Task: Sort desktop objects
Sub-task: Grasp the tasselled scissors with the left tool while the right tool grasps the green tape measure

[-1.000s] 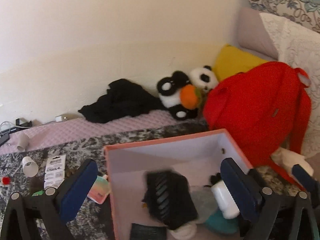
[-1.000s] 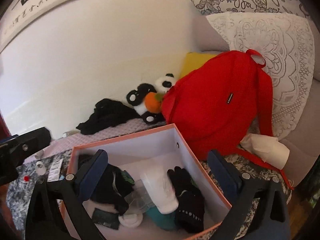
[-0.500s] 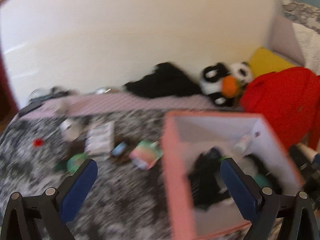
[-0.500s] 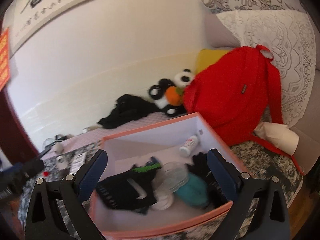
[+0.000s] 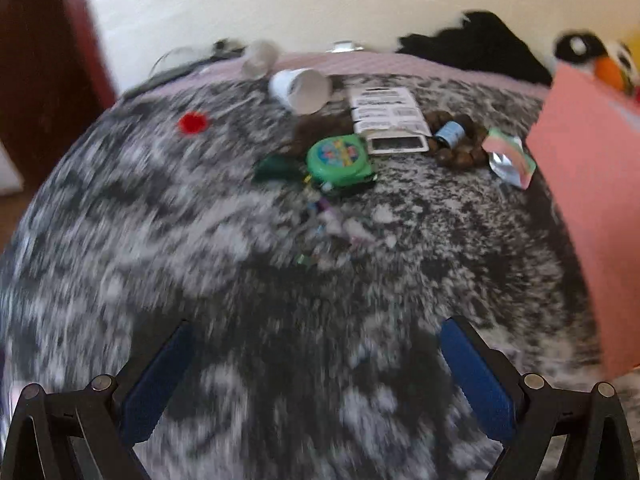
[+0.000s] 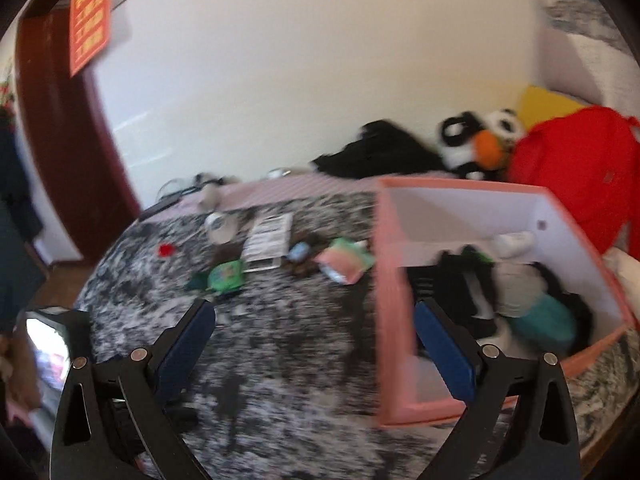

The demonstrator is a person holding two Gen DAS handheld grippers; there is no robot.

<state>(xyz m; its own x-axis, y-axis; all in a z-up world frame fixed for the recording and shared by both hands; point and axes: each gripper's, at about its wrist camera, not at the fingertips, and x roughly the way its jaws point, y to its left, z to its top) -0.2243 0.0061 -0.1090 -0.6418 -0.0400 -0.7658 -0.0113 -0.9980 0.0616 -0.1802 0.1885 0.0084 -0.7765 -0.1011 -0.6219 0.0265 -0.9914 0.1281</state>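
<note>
Both grippers, left (image 5: 314, 364) and right (image 6: 314, 342), were spread wide and carried nothing. Several things already lay in the pink box (image 6: 390, 292); the green toy (image 5: 340, 156), the paper cup (image 5: 302, 88) and the pastel packet (image 5: 508, 156) waited beside it on the desk (image 5: 280, 340).

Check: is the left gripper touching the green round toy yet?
Apart. In the left wrist view, the left gripper is open and empty, with a wide stretch of speckled cloth between its fingertips and the green round toy.
</note>
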